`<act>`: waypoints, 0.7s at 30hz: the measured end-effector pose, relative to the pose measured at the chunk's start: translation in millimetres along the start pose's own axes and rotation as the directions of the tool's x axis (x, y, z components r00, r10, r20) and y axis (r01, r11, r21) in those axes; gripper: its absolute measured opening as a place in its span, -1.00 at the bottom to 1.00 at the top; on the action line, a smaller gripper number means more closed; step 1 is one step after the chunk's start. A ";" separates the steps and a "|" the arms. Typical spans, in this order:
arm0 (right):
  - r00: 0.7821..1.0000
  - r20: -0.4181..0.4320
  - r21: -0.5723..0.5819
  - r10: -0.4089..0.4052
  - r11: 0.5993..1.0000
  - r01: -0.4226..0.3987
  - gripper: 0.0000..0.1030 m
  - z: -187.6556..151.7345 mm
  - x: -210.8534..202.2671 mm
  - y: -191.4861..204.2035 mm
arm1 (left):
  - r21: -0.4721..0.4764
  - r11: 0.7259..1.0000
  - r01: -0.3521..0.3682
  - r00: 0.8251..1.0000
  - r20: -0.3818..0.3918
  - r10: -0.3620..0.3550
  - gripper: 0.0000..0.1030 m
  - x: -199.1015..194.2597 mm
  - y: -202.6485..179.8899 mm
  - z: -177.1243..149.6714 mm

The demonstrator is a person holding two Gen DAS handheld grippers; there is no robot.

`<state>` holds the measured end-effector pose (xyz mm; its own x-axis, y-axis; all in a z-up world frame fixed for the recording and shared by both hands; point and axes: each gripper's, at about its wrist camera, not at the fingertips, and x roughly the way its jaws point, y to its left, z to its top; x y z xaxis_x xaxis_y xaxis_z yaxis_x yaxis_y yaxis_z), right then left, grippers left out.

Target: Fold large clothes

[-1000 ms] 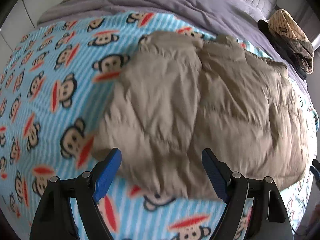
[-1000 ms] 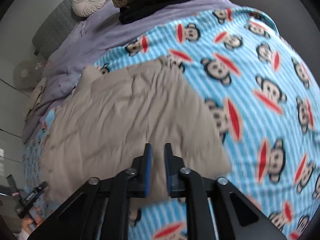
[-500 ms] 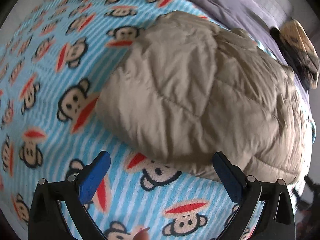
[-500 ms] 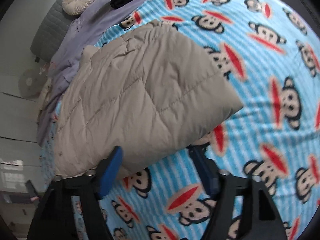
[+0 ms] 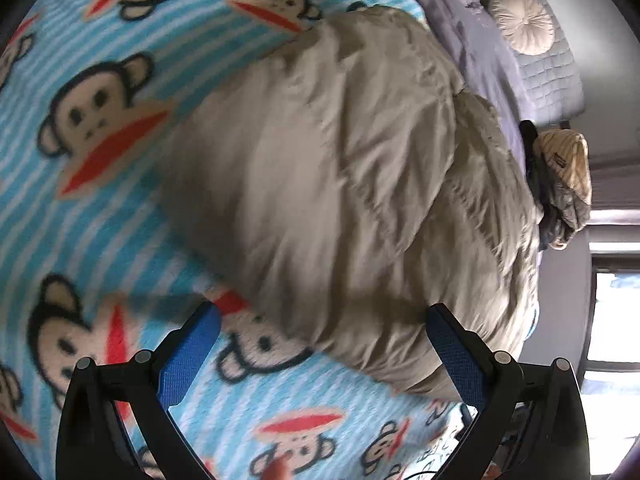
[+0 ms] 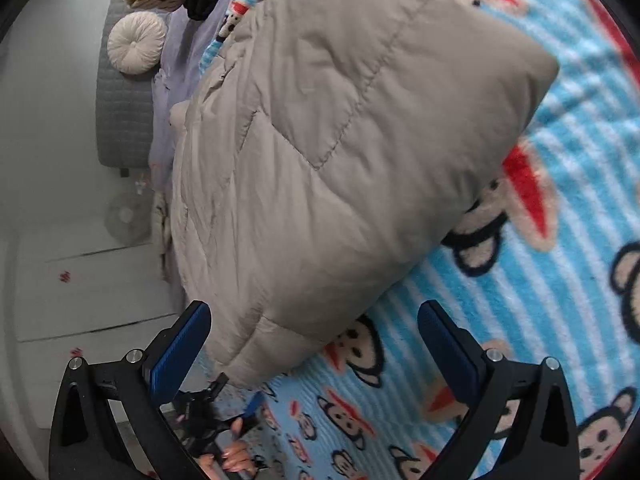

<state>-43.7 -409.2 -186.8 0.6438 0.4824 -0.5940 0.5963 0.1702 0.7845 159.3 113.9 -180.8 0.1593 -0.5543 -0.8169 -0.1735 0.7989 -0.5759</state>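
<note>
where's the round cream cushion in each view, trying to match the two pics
Left wrist view: the round cream pleated cushion sits at the upper right, on the grey quilted headboard.
Right wrist view: the same cushion sits at the upper left, on that headboard.
Shared landmark: the beige quilted puffer jacket fills the middle of both pictures, lying on the blue monkey-print blanket.

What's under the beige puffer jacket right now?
The beige puffer jacket lies folded on the monkey-print blanket, which shows all around its near edges. Whatever is directly beneath the jacket, or tucked inside its fold, is covered and cannot be seen.
</note>
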 end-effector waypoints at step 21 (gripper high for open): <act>0.975 0.042 0.212 0.217 0.952 -0.221 -0.06 26.1 57.3 -10.0 | 0.000 0.983 0.184 0.979 0.093 -0.183 -0.64 16.7 -21.1 32.6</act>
<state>-0.2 -405.7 -233.4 0.7774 0.4712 -0.4166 0.5272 -0.1268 0.8403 197.3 95.4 -181.3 0.2782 -0.6671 -0.6910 -0.1416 0.6831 -0.7165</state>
